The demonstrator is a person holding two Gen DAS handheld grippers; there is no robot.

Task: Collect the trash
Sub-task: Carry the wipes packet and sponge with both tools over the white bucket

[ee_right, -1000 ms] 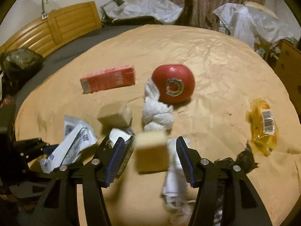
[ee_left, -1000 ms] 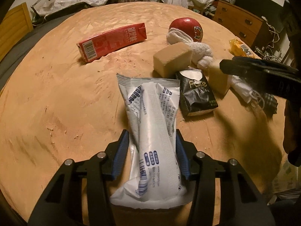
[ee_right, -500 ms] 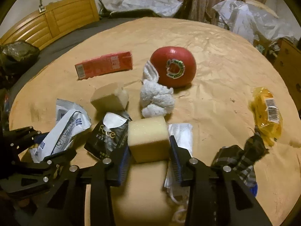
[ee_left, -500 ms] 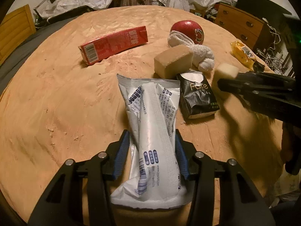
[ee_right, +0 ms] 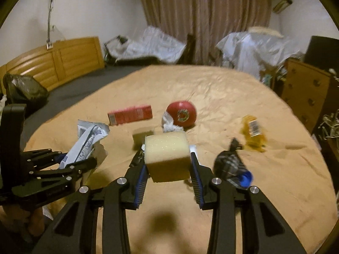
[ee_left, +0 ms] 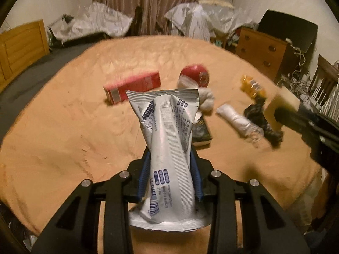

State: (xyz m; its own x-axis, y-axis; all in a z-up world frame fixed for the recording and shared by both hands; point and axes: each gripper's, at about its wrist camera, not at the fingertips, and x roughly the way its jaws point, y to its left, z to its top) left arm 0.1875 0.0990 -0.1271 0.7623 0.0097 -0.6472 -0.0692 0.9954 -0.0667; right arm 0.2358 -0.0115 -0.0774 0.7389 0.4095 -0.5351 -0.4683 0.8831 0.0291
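- The white wrapper [ee_left: 169, 148] is clamped between the blue pads of the left hand-held gripper [ee_left: 169, 175], whose jaws have just been closing; it is pinched low down, so its long upper part stands free above the jaws and its crimped end hangs below them. It is judged that the slick film could slide out of so narrow a hold if the gripper were swung quickly.
- The red carton [ee_left: 132, 85] and the red ball [ee_left: 196, 76] lie on the far part of the bed [ee_left: 63, 127], well apart from both grippers; in the blurred frames they could be missed.
- The foam block [ee_right: 167, 156] is squeezed between the pads of the right hand-held gripper [ee_right: 168, 180], jaws partly closed on it, and it juts beyond the fingertips. Being soft, it may spring loose if the grip eases.
- The plaid bundle [ee_right: 229, 165] lies just right of that gripper, the yellow packet [ee_right: 253, 131] farther right; either could be brushed off the bed edge.
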